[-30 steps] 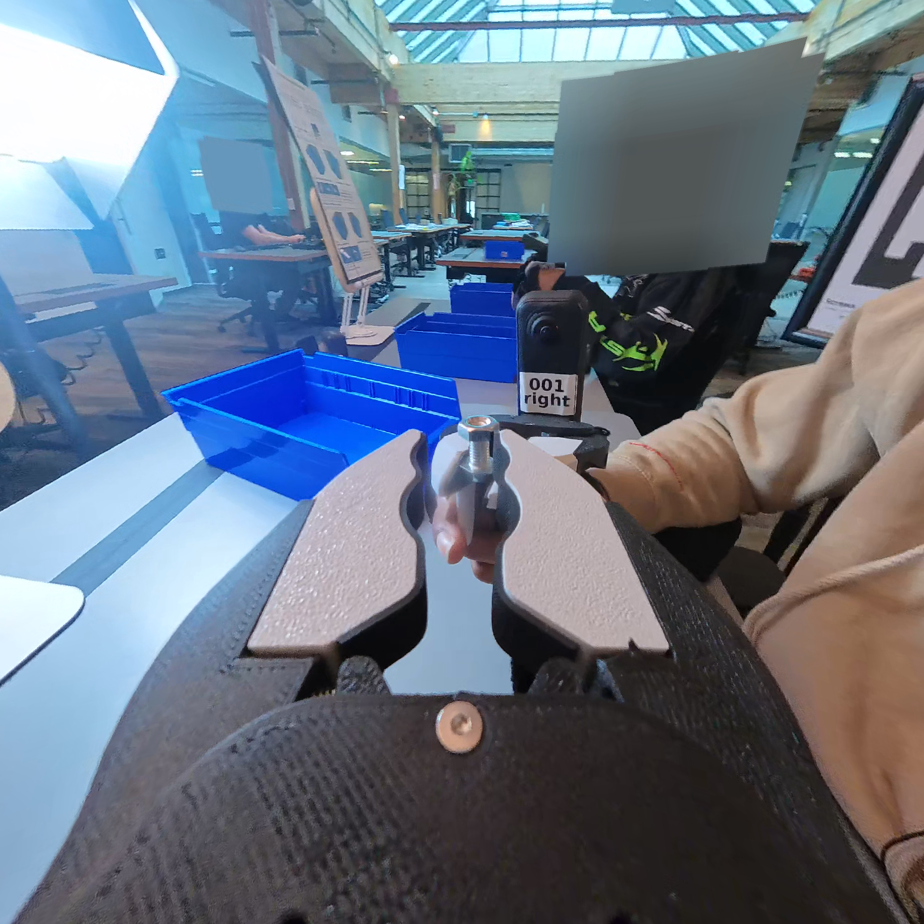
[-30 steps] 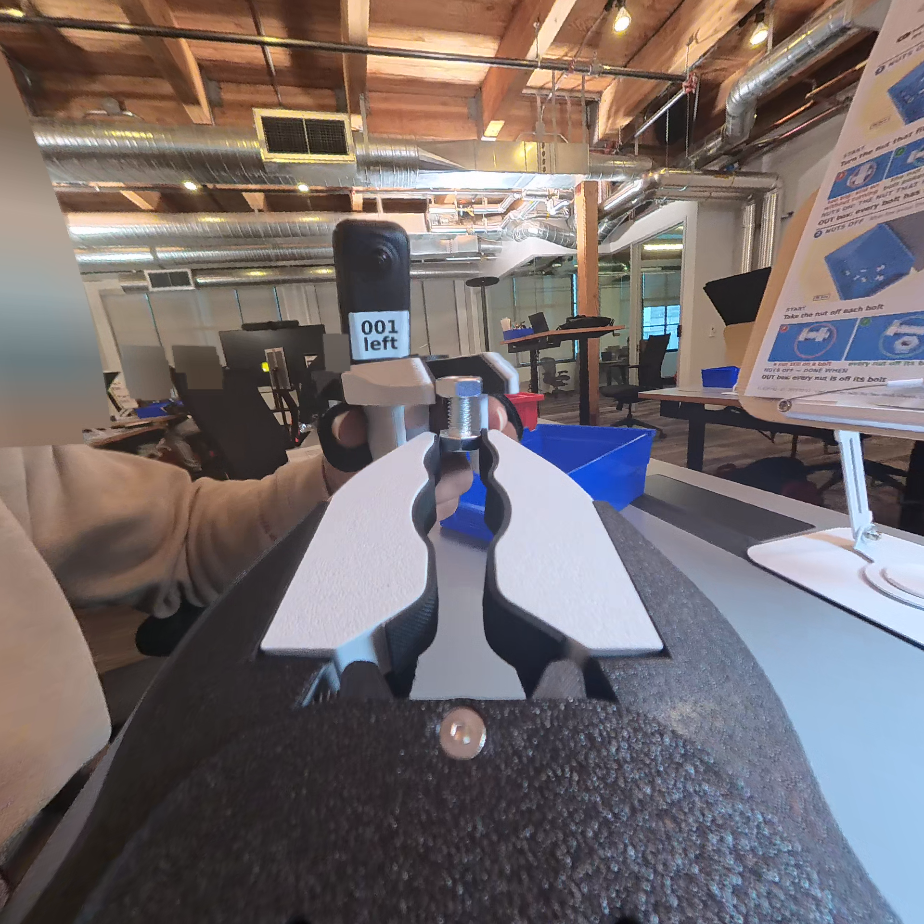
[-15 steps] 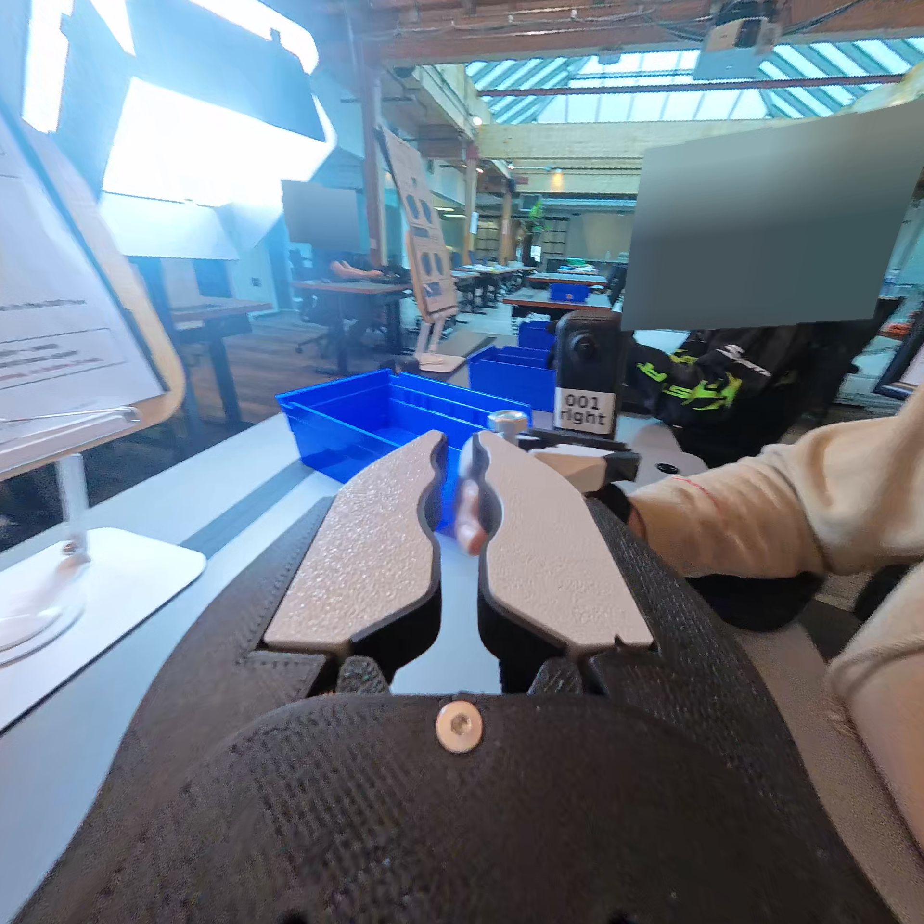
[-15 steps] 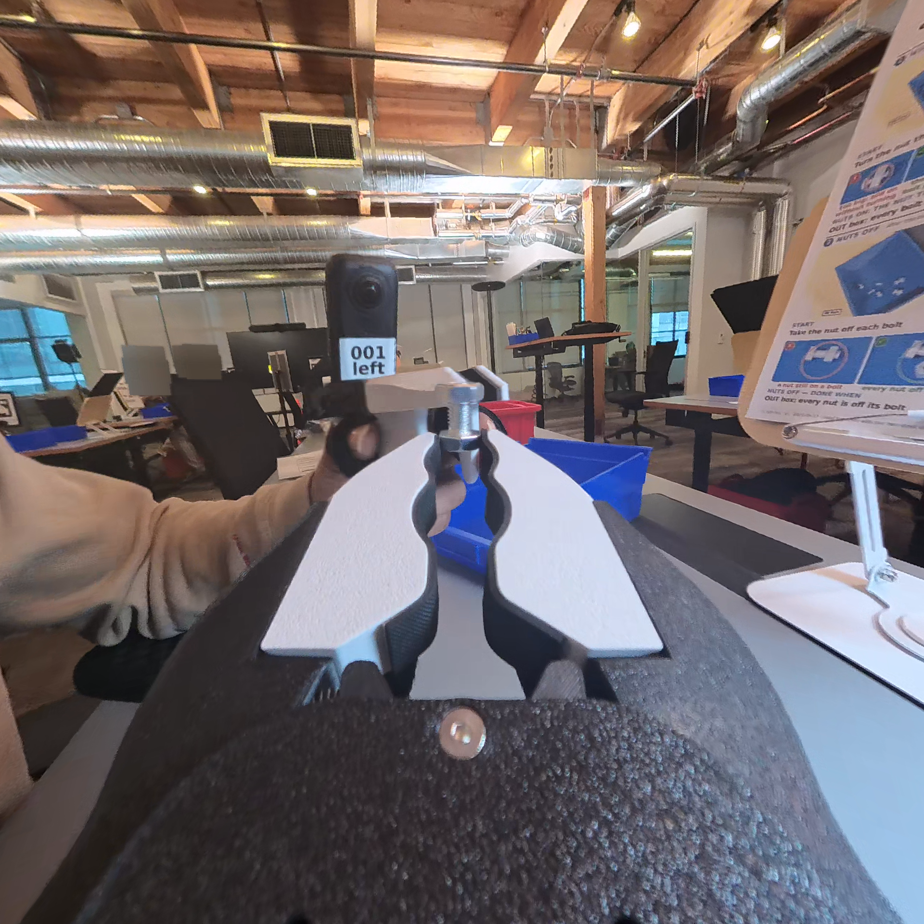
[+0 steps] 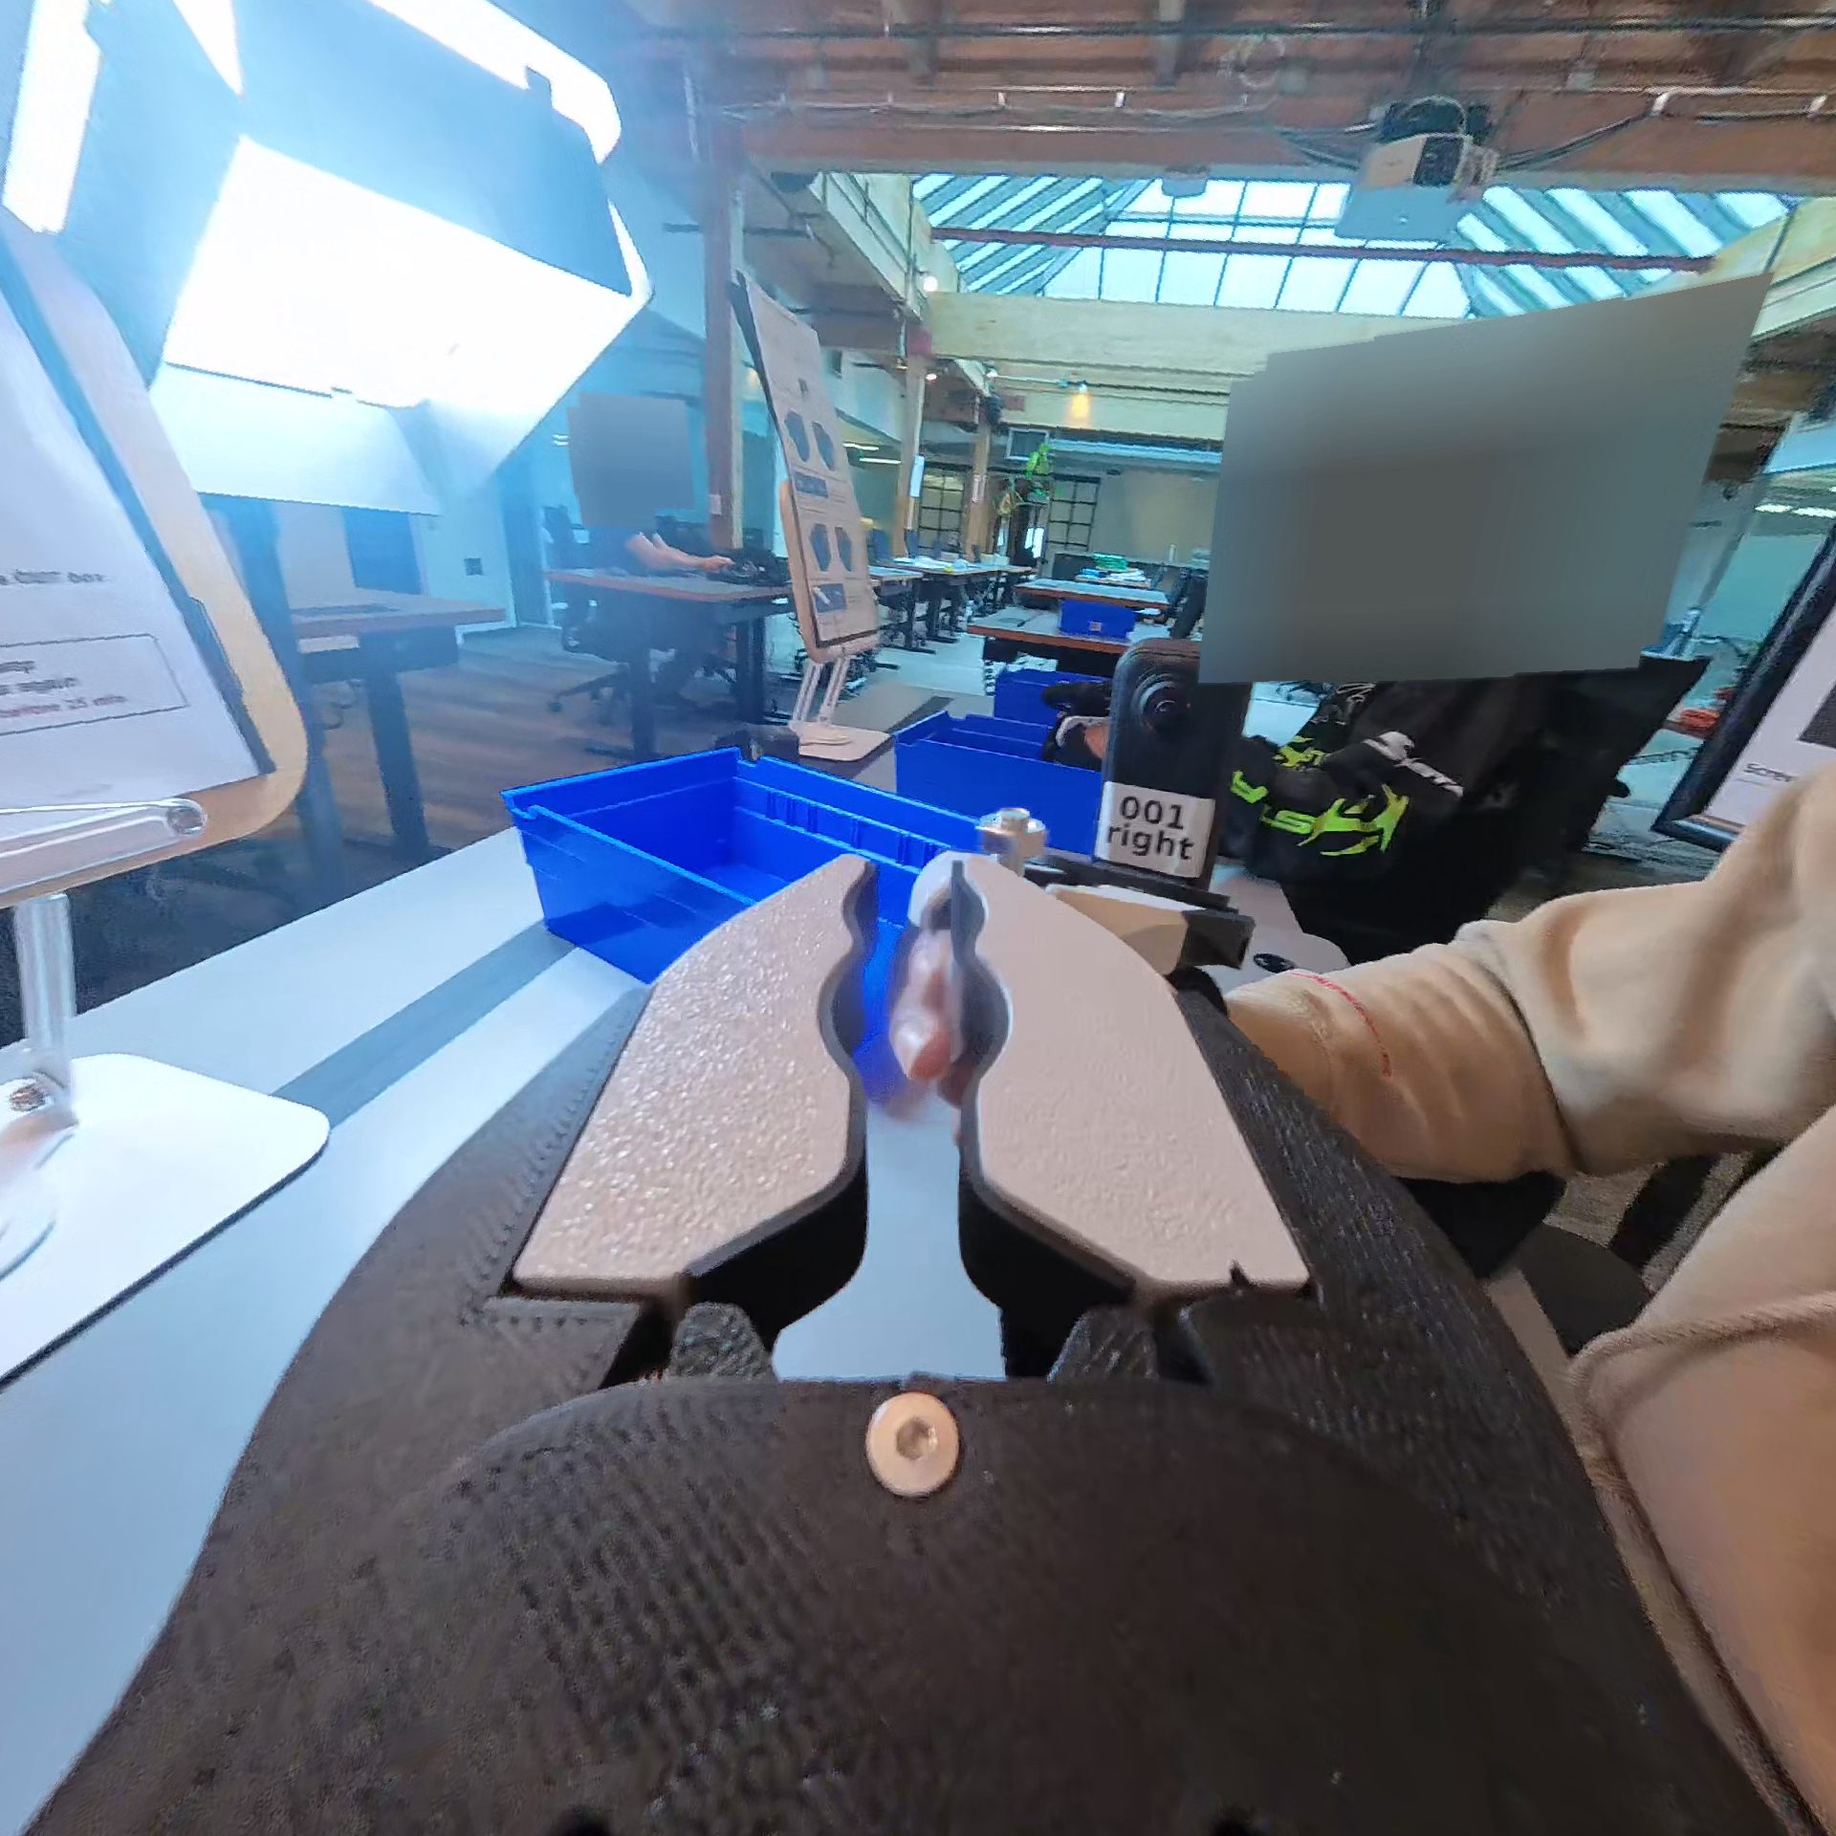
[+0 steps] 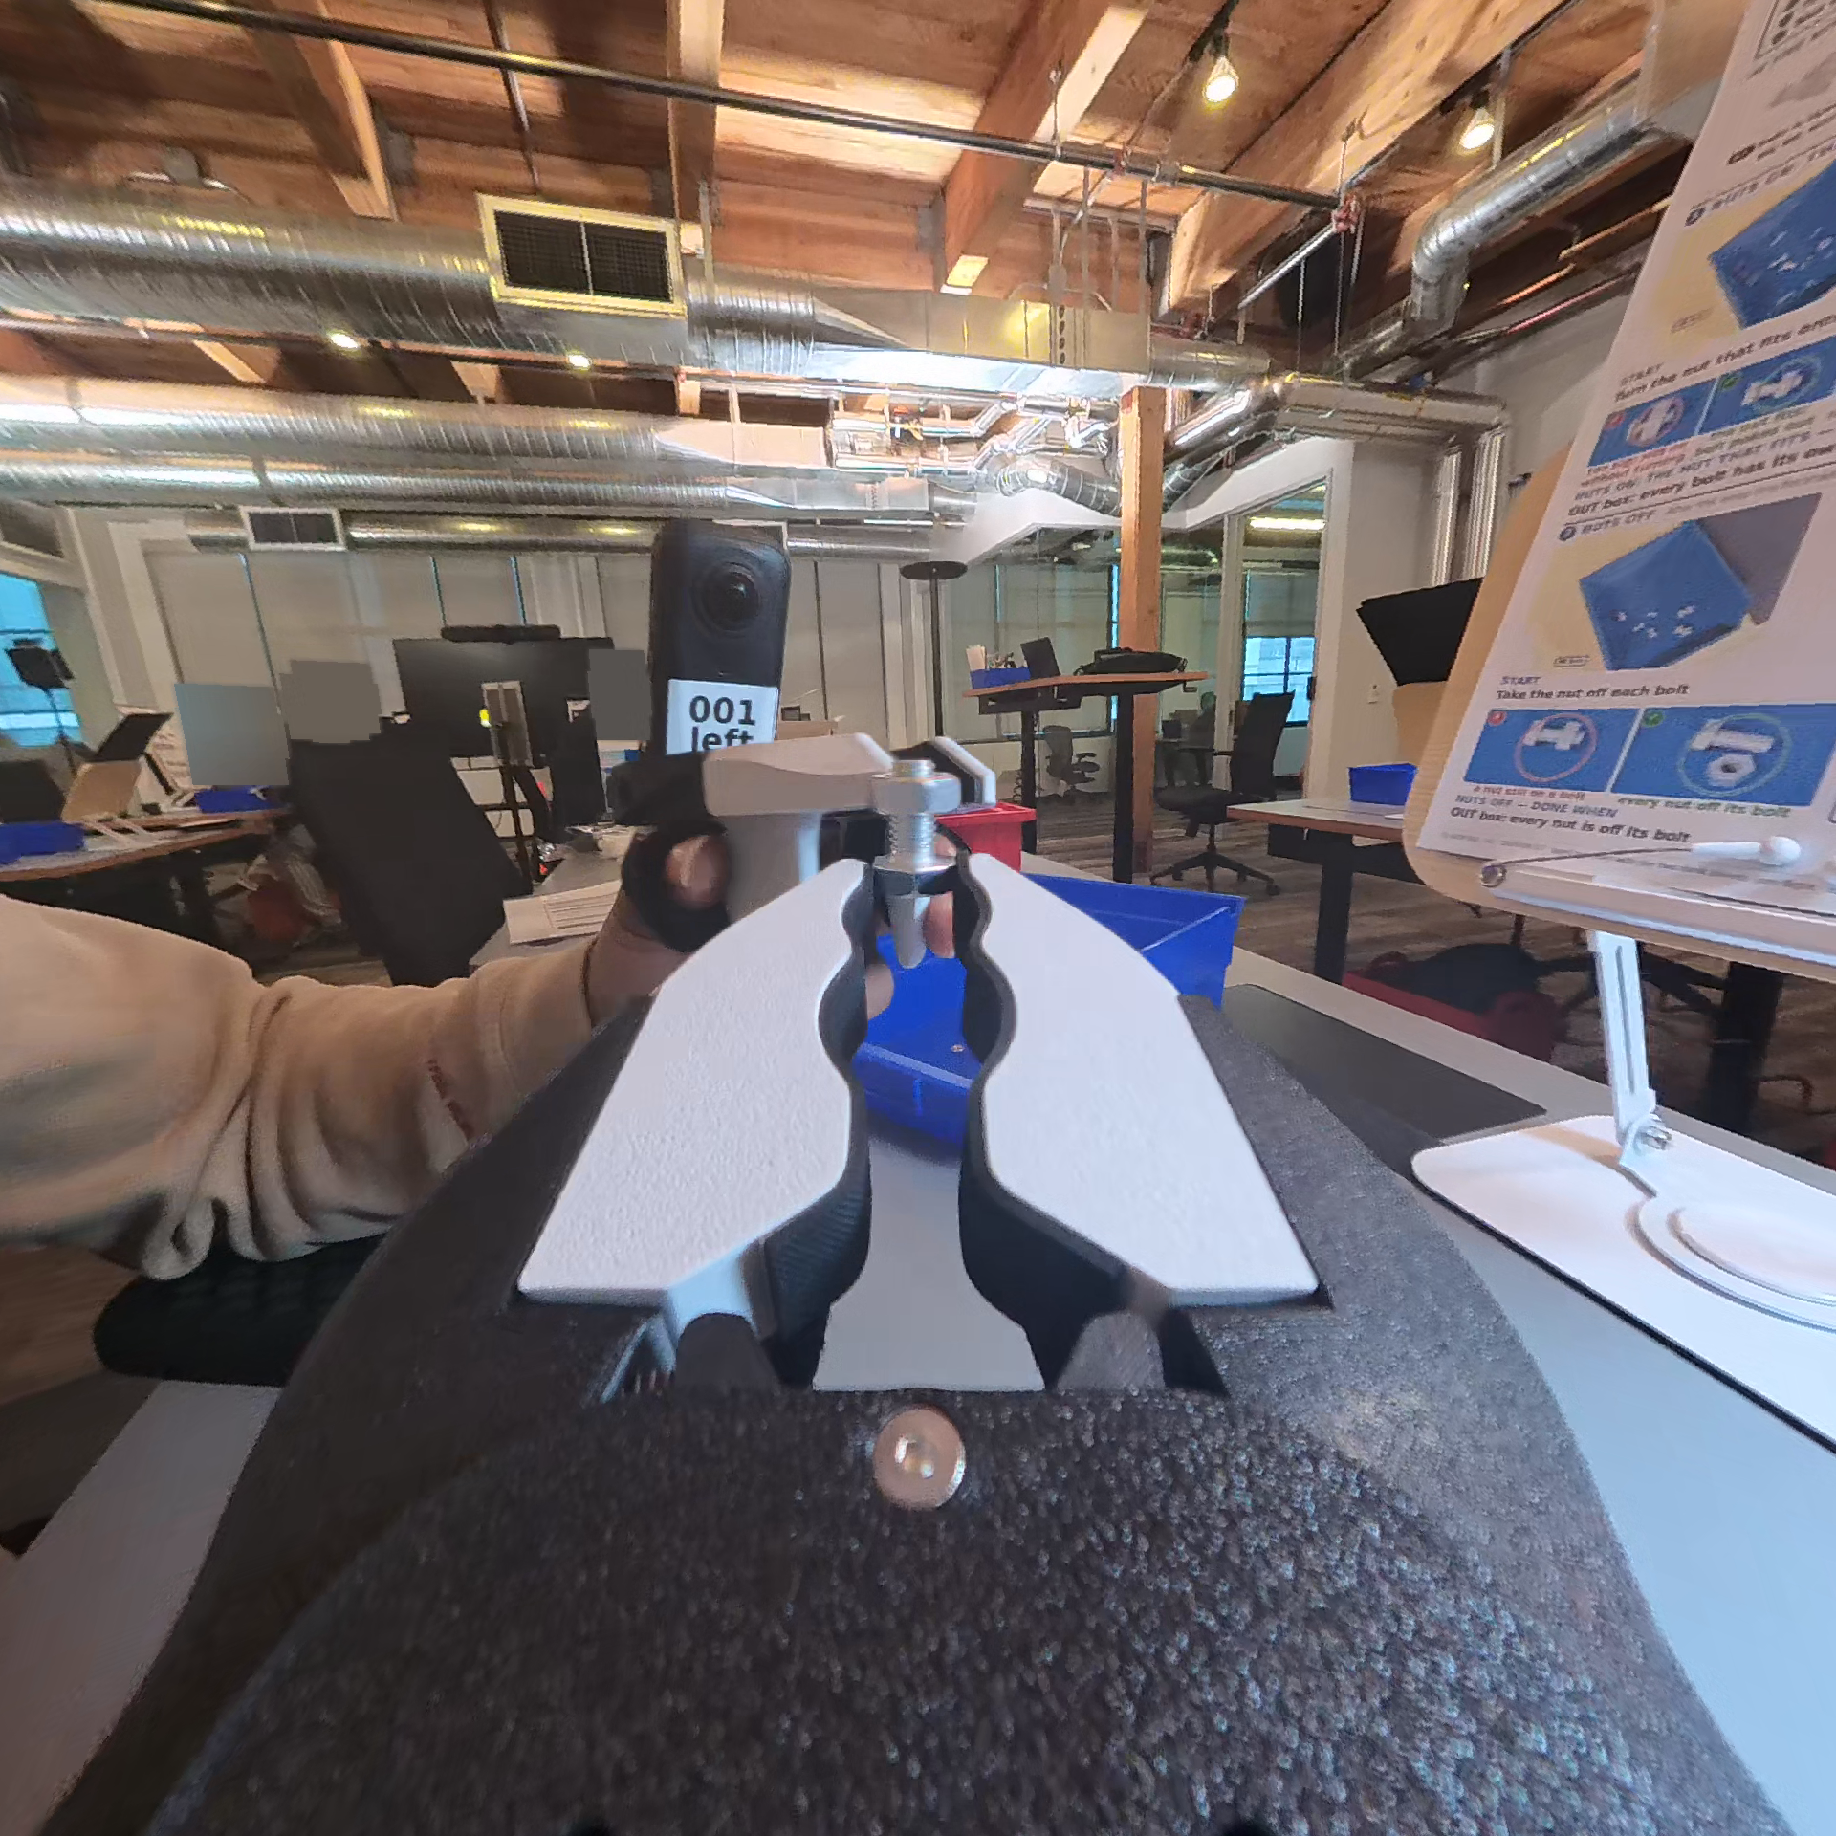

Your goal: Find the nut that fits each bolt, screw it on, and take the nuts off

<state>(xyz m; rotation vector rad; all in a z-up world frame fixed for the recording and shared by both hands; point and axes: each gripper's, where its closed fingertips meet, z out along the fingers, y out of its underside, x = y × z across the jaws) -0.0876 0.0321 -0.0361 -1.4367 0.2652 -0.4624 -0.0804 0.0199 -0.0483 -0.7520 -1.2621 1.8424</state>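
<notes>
A silver bolt (image 6: 914, 790) stands upright, head up, with a nut (image 6: 909, 876) on its thread. My right gripper (image 6: 916, 879) is shut on the nut and holds the bolt above the table. In the left wrist view the bolt's head (image 5: 1008, 830) pokes up above the right gripper's fingers (image 5: 1123, 909), just past and to the right of my left gripper's tips. My left gripper (image 5: 914, 874) has its jaws almost together with nothing between them. One of its fingers (image 6: 795, 780) shows beside the bolt's head in the right wrist view.
A blue bin (image 5: 695, 854) stands on the grey table (image 5: 298, 994) behind the grippers and also shows in the right wrist view (image 6: 1143, 934). An instruction sheet stand (image 6: 1639, 1172) stands on the table. A second blue bin (image 5: 974, 765) and a seated person in a dark jacket (image 5: 1341, 795) are farther back. Only a small space, under 4 cm, lies between the two pairs of fingers.
My left gripper held the bolt between its tips a second ago; it has come off it, swung left and its jaws have narrowed. My right gripper still holds the nut and bolt.
</notes>
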